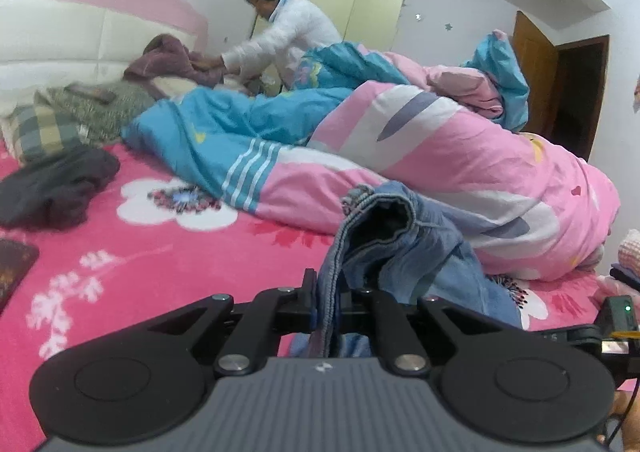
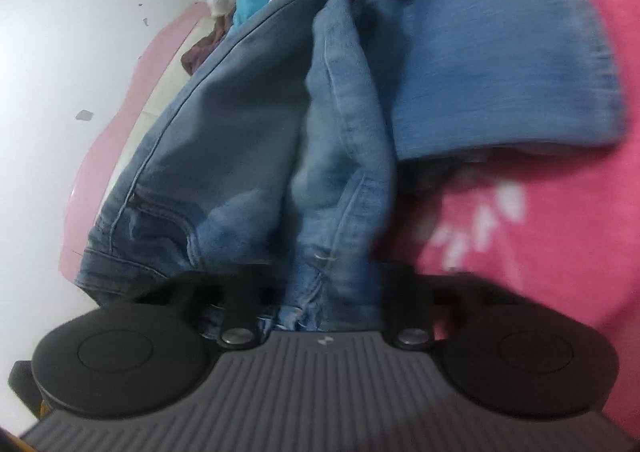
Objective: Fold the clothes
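Note:
A pair of light blue jeans lies bunched on the pink flowered bedspread, close in front of me. My left gripper is shut on a ribbed edge of the jeans, which stands up in a fold between its fingers. In the right wrist view the jeans fill most of the frame, one leg end spread out on the bedspread. My right gripper is shut on a thick seam fold of denim. The cloth hides its fingertips.
A big pink and blue quilt is heaped across the bed behind the jeans. A dark garment and a checked pillow lie at the left. A person in a white jacket bends over clothes by the headboard. A brown door stands at the right.

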The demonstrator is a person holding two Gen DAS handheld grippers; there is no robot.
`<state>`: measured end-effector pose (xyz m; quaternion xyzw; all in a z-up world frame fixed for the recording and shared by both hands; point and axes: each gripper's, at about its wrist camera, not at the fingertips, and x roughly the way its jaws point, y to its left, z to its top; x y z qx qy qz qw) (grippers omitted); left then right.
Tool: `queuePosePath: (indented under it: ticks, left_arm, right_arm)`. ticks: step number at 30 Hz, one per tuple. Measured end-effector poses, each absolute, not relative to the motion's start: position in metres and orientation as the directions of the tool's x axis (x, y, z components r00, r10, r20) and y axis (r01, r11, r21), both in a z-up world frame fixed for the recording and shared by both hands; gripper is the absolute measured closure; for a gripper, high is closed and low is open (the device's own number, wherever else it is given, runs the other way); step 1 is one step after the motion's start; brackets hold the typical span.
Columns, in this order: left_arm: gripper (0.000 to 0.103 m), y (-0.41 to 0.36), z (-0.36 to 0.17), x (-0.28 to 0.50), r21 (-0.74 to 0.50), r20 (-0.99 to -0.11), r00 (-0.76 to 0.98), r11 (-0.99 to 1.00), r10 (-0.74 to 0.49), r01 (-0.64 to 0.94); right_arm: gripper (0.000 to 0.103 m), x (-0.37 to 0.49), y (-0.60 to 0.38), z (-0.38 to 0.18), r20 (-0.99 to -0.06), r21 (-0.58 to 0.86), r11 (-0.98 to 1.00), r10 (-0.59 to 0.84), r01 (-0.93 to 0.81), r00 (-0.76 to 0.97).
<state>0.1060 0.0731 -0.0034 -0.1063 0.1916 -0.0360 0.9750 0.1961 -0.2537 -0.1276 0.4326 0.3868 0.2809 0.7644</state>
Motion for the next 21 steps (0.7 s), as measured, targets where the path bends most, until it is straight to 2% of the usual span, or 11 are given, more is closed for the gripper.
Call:
queuePosePath:
  ticks: [1,3,5,11,16,21]
  left_arm:
    - [0.096,0.069,0.002,0.108,-0.216,-0.36,0.926,0.976,-0.116,0.038]
    - [0.096,0.057,0.017,0.111,-0.213,-0.339,0.93,0.975,-0.141,0.071]
    - [0.096,0.035,0.04,0.11,-0.201,-0.293,0.937,0.971,-0.189,0.133]
    - [0.096,-0.06,0.116,0.082,-0.171,-0.12,0.887,0.89,-0.445,0.423]
    - [0.096,-0.133,0.171,0.042,-0.182,0.004,0.743,0.73,-0.669,0.658]
    - [0.096,-0.16,0.202,0.013,-0.23,0.099,0.597,0.566,-0.796,0.792]
  right_arm:
    - [0.087,0.198,-0.252,-0.126,-0.324,0.888,0.447,0.773,-0.106,0.545]
    - [0.089,0.189,-0.266,-0.117,-0.212,0.924,0.356,0.781,-0.139,0.588]
    - [0.096,0.172,-0.29,-0.102,-0.094,0.946,0.269,0.764,-0.183,0.638]
    - [0.096,0.096,-0.392,-0.054,0.16,0.95,0.114,0.619,-0.29,0.769]
    - [0.096,-0.026,-0.465,0.004,0.323,0.883,0.187,0.425,-0.431,0.846]
    - [0.096,-0.162,-0.491,0.066,0.488,0.705,0.438,0.271,-0.558,0.83]
